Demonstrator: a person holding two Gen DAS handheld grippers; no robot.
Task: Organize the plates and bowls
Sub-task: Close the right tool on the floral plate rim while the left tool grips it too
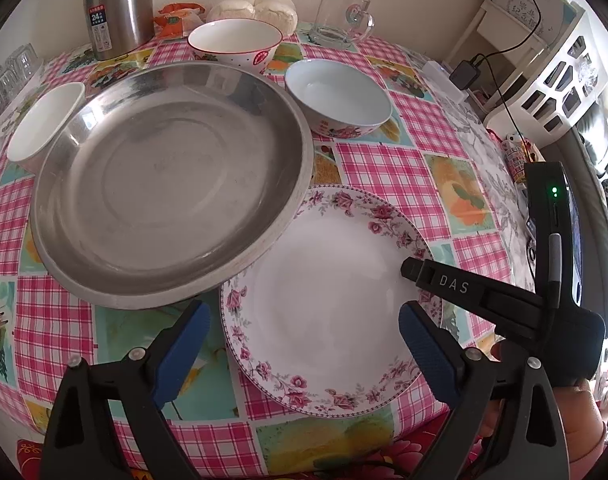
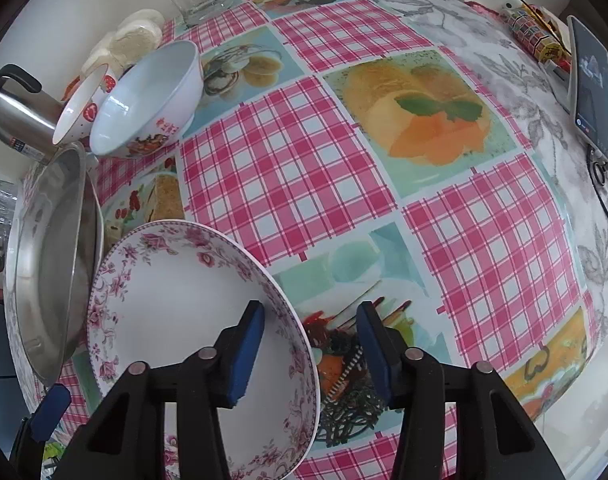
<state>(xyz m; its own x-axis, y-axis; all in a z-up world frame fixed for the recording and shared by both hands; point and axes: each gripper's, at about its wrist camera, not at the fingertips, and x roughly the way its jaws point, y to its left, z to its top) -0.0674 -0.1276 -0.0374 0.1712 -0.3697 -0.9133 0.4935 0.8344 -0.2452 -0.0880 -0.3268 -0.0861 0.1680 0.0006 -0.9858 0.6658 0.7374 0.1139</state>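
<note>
A white plate with a pink floral rim lies at the table's near edge, its far-left rim tucked under a big steel pan. My left gripper is open above the plate's near half, one finger left of the rim, the other over its right side. My right gripper is open and straddles the plate's right rim: one pad is over the plate's inside, the other over the tablecloth, neither touching. Behind the pan stand a pale blue bowl, a red-rimmed bowl and a white bowl.
A steel thermos, a bag of buns and a glass mug stand along the back wall. Several glasses sit at the far left. A phone and a cable lie at the right, near a white rack.
</note>
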